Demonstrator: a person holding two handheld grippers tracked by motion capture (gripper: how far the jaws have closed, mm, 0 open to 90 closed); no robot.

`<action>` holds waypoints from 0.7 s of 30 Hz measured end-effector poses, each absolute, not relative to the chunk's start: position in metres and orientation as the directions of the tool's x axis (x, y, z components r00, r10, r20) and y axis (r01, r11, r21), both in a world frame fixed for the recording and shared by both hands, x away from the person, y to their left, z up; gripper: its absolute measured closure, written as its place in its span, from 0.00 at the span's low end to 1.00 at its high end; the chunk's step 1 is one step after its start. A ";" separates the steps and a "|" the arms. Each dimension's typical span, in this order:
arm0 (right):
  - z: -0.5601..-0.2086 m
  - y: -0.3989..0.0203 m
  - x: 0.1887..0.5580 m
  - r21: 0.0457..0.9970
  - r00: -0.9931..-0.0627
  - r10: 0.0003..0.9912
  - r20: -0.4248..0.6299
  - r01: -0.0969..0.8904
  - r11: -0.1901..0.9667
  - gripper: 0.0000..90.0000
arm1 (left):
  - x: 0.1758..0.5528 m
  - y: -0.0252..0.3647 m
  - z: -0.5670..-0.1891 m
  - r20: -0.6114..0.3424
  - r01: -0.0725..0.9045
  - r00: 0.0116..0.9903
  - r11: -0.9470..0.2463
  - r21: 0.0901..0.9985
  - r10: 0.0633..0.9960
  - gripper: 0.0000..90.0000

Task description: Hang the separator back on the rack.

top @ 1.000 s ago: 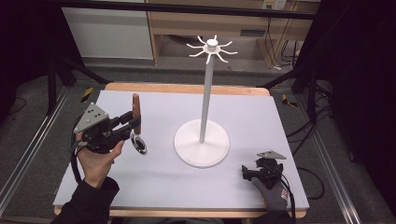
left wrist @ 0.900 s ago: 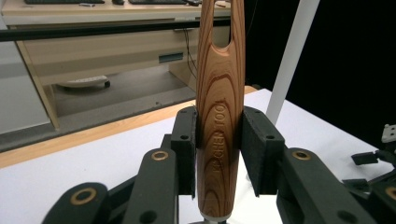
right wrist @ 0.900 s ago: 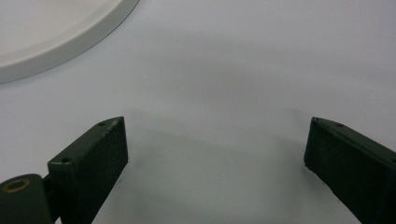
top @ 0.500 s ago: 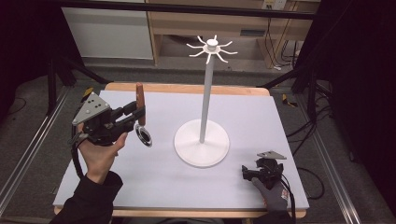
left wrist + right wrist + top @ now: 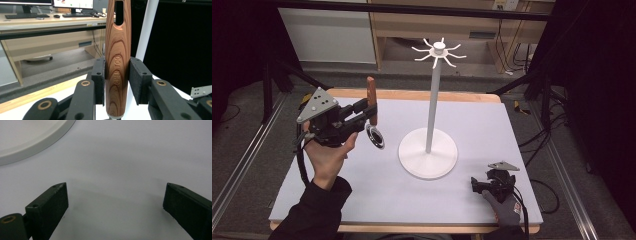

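My left gripper (image 5: 369,114) is shut on the brown wooden handle (image 5: 371,91) of a kitchen tool and holds it upright above the table's left side. The tool's round metal head (image 5: 375,136) hangs below the jaws. In the left gripper view both pads (image 5: 99,78) press on the handle (image 5: 117,57), which has a slot near its top. A white stand (image 5: 432,100) with a ring of hooks (image 5: 439,50) at its top rises from a round base (image 5: 428,154) at mid-table. My right gripper (image 5: 476,184) rests open on the mat at the front right, its jaws (image 5: 115,202) wide apart over bare mat.
A pale grey mat (image 5: 492,125) covers the wooden table. The edge of the stand's base (image 5: 30,137) lies just ahead of the right gripper. Behind the table are a shelf, cables and dark frame posts; the stand's pole (image 5: 147,32) stands close behind the held handle.
My left gripper has risen and drifted right toward the stand, carrying the tool with it. The right gripper has stayed where it was.
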State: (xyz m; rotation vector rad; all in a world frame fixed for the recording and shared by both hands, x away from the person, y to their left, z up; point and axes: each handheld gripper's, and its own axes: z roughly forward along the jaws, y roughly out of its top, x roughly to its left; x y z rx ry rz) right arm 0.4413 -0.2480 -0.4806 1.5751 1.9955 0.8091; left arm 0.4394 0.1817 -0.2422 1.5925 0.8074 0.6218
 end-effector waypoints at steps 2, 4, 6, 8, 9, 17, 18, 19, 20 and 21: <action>-0.480 -0.248 0.441 0.698 -0.228 0.974 -0.004 0.696 0.166 0.07 | 0.440 0.178 -0.238 -0.034 0.153 0.622 -0.079 0.985 0.783 0.75; -0.480 -0.248 0.441 0.699 -0.227 0.974 -0.005 0.696 0.165 0.07 | 0.442 0.176 -0.236 -0.039 0.153 0.625 -0.073 0.986 0.780 0.75; -0.481 -0.248 0.441 0.698 -0.229 0.973 -0.005 0.697 0.167 0.07 | 0.443 0.175 -0.234 -0.042 0.151 0.624 -0.067 0.986 0.780 0.75; -0.481 -0.248 0.442 0.698 -0.230 0.973 -0.006 0.696 0.169 0.07 | 0.444 0.174 -0.232 -0.044 0.148 0.626 -0.064 0.987 0.778 0.75; -0.481 -0.248 0.442 0.698 -0.230 0.973 -0.008 0.696 0.170 0.07 | 0.445 0.173 -0.229 -0.046 0.145 0.629 -0.059 0.988 0.776 0.75; -0.481 -0.248 0.441 0.696 -0.227 0.974 -0.005 0.699 0.166 0.07 | 0.448 0.165 -0.218 -0.041 0.134 0.641 -0.059 0.989 0.766 0.75; -0.481 -0.248 0.441 0.696 -0.227 0.974 -0.005 0.699 0.166 0.07 | 0.448 0.165 -0.218 -0.041 0.134 0.641 -0.059 0.989 0.766 0.75; -0.481 -0.248 0.441 0.696 -0.227 0.974 -0.005 0.698 0.166 0.07 | 0.449 0.163 -0.215 -0.036 0.129 0.644 -0.061 0.990 0.764 0.75; -0.481 -0.248 0.441 0.696 -0.227 0.974 -0.005 0.698 0.166 0.07 | 0.450 0.162 -0.214 -0.036 0.129 0.647 -0.062 0.990 0.762 0.75; -0.481 -0.248 0.441 0.696 -0.228 0.974 -0.004 0.698 0.167 0.07 | 0.450 0.160 -0.213 -0.034 0.128 0.648 -0.064 0.990 0.761 0.75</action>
